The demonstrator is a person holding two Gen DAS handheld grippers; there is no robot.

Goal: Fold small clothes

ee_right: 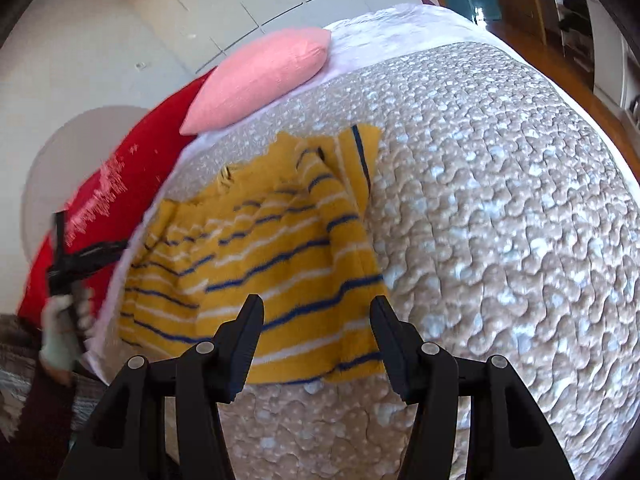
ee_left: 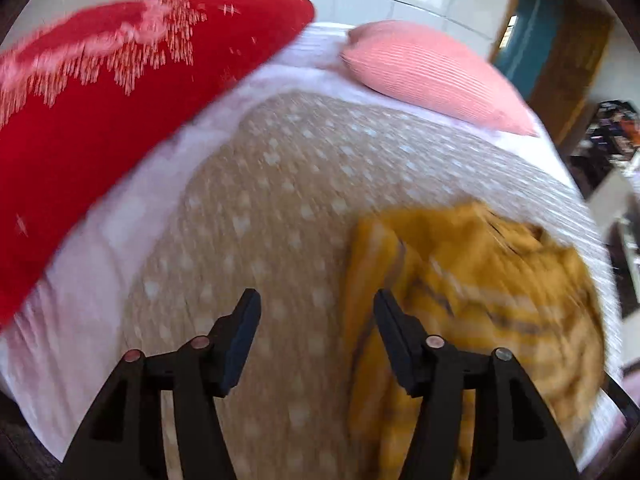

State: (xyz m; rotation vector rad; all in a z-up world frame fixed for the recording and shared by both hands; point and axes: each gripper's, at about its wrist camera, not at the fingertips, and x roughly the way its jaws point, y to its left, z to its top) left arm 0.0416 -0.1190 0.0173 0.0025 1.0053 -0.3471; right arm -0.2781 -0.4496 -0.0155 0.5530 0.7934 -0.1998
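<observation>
At the far left a red cushion (ee_left: pixel 120 100) leans along the edge of the bed, with a pink pillow (ee_left: pixel 432 76) further along near the head. The left gripper (ee_left: pixel 316 316) hangs above the beige dotted quilt (ee_left: pixel 260 200) with its jaws spread wide and nothing between them; the view from it is smeared, so fine detail is lost. Just to its right lies the yellow striped garment (ee_left: pixel 472 280), rumpled, near the quilt's edge. From the other camera that same garment (ee_right: pixel 260 248) spreads across the quilt in loose wrinkles, 1 flap turned over near the top, its near hem just ahead of the right gripper (ee_right: pixel 316 316), whose jaws also stand wide and empty. The person's gloved left hand (ee_right: pixel 64 328) shows at the bed's left side, gripping its tool. The folding looks barely begun, if at all: the garment is neither flat nor squared, and neither tool has hold of it. Smoothing, then grasping an edge or corners, seems to remain.
</observation>
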